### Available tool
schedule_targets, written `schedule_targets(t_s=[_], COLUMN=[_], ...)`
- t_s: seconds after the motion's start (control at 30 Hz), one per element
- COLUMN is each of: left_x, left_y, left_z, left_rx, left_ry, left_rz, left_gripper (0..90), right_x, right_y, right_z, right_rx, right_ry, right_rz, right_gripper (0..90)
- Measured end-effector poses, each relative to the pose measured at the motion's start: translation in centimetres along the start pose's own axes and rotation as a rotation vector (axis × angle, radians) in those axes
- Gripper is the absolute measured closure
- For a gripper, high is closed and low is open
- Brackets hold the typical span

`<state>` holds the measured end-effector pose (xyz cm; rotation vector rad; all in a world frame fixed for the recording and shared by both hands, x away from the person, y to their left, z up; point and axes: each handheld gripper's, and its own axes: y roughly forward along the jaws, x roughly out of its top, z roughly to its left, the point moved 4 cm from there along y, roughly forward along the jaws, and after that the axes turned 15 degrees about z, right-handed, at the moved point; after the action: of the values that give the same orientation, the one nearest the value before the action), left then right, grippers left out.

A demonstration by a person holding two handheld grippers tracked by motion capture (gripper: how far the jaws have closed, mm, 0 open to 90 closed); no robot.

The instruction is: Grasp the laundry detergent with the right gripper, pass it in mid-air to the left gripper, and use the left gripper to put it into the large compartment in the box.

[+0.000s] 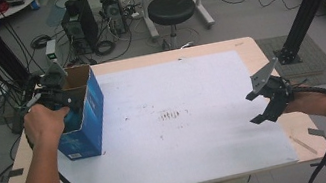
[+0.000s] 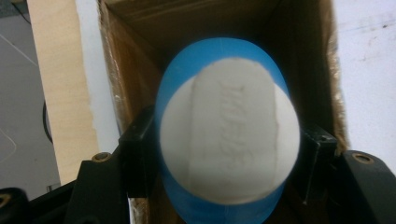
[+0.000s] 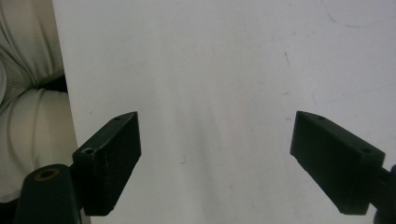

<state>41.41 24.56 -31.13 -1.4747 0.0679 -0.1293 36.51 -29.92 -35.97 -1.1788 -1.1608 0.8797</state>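
Blue-and-white ball is clamped in the left gripper, directly above the open blue box at the worktop's left edge; box cavity lies straight below. Right gripper, well apart, is wide open and empty.

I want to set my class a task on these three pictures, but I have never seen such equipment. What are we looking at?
A person at a table holds a hand-operated gripper in each hand. One picture looks down from above; the other two come from cameras riding on the grippers. On the white sheet stands an open blue box. The left gripper is clamped on a blue and white rounded object over the box's opening. The right gripper is open, holding nothing.
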Motion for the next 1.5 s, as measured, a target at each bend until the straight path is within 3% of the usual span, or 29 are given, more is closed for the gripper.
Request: schedule_targets(t_s=[0.17,0.73,1.03,1.5], left_x=[0.0,0.1,-0.2,-0.6], left_y=[0.8,0.9,0.4,-0.7], left_z=[0.1,0.2,0.6,0.7], left_rx=[-0.004,-0.015,-0.054,-0.048], left_ry=[0.006,-0.002,-0.017,-0.006], left_rz=[0.017,0.017,-0.019,-0.035], left_gripper=[38.1,37.6,34.5,27.8], right_x=[0.1,0.3,0.3,0.3], right_y=[0.1,0.1,0.2,0.0], right_z=[0.0,0.0,0.1,0.3], right_rx=[0.002,0.004,0.006,0.004], right_ry=[0.000,-0.001,0.002,-0.003], right_rz=[-0.003,-0.006,-0.005,-0.014], right_gripper=[16.0,16.1,16.1,16.1])
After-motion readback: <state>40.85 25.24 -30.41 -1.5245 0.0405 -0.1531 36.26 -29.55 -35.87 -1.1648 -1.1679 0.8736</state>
